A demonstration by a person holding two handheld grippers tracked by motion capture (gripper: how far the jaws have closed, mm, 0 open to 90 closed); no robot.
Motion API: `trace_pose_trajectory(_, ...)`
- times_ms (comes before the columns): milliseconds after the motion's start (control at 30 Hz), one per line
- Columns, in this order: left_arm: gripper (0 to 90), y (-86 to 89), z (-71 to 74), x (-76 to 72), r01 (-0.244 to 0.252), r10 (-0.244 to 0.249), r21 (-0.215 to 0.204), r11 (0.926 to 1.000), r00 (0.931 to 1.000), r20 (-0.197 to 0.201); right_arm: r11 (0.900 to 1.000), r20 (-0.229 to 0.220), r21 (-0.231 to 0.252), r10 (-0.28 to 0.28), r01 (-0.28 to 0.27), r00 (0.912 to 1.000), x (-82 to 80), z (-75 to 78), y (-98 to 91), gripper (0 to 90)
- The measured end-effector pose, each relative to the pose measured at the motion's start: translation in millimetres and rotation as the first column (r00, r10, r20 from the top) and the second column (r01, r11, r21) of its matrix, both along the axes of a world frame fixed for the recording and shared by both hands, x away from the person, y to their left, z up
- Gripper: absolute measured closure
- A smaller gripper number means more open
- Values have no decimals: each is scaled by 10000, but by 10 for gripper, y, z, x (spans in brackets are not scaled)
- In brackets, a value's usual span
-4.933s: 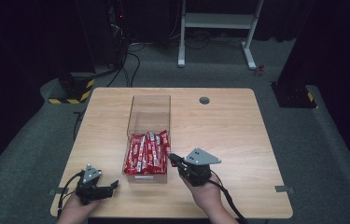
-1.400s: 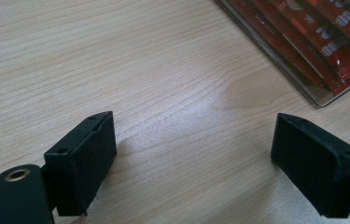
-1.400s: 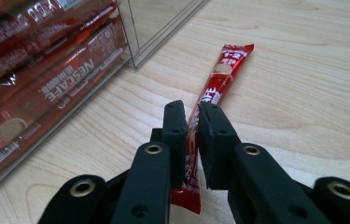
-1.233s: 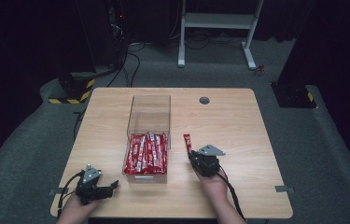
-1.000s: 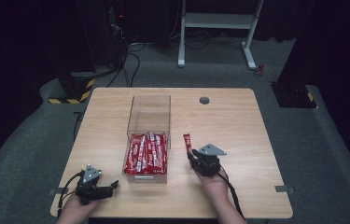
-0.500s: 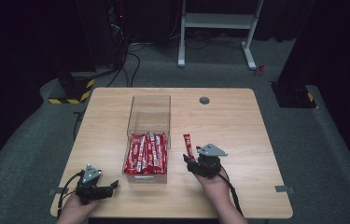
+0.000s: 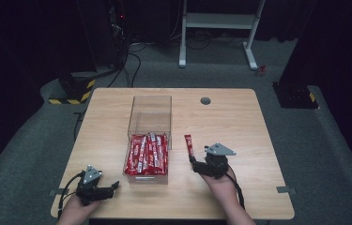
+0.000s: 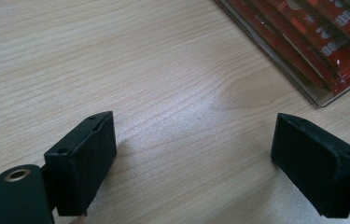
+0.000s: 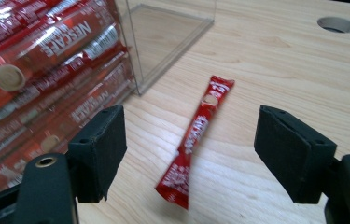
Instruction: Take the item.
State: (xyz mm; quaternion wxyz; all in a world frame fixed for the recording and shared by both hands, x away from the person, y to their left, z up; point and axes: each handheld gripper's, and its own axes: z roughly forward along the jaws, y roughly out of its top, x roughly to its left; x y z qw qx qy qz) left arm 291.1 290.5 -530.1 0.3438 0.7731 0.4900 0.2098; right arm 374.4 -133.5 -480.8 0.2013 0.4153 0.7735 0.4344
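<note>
- Sachet (image 9: 195, 137), a slim red coffee stick, lies flat on the counter (image 7: 258, 136) just right of the clear box (image 7: 149, 123), apart from its wall.
- Right gripper (image 7: 193, 161) sits low at the sachet's near end, held by a hand that comes in from the counter's near edge and points away from the person.
- Its fingers (image 9: 100, 149) have just been opening; they now stand spread wide, with the sachet on the wood between them and neither pad pressing it.
- Left gripper (image 7: 113, 186) rests near the counter's front left corner, pointing right toward the box.
- Its fingers (image 8: 81, 163) are spread as well, with bare wood between them.
- Red sachets (image 7: 148, 154) fill the near half of the box; its far half shows only the clear floor.
- A round cable hole (image 7: 205, 101) sits in the counter well beyond the loose sachet.
- Nothing lies between the right gripper and the sachet; the box wall stands close by on its left.
</note>
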Motion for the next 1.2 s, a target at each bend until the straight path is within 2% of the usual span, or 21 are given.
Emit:
trace_pose_trajectory(333, 145, 0, 1, 0, 7, -7, 20, 10000, 10000, 0, 9982, -103, -393, -455, 450, 9989, -47, -69, -265, 242)
trace_pose_trajectory(667, 144, -4, -1, 0, -26, 26, -1, 10000, 10000, 17, 9918, -207, -812, -1012, 992, 9947, -112, -154, -542, 228)
trace_pose_trajectory(1033, 145, -6, -1, 0, -37, 37, 11, 10000, 10000, 23, 9705, -580, -1476, -2008, 1905, 9779, -188, -324, -915, 215)
trace_pose_trajectory(1067, 145, -7, -1, 0, -38, 38, 14, 10000, 10000, 25, 9672, -693, -1497, -2172, 2051, 9737, -200, -341, -946, 212)
trace_pose_trajectory(1200, 145, -8, -1, 0, -38, 37, 28, 10000, 10000, 26, 9585, -797, -1697, -2450, 2291, 9662, -222, -399, -1087, 205)
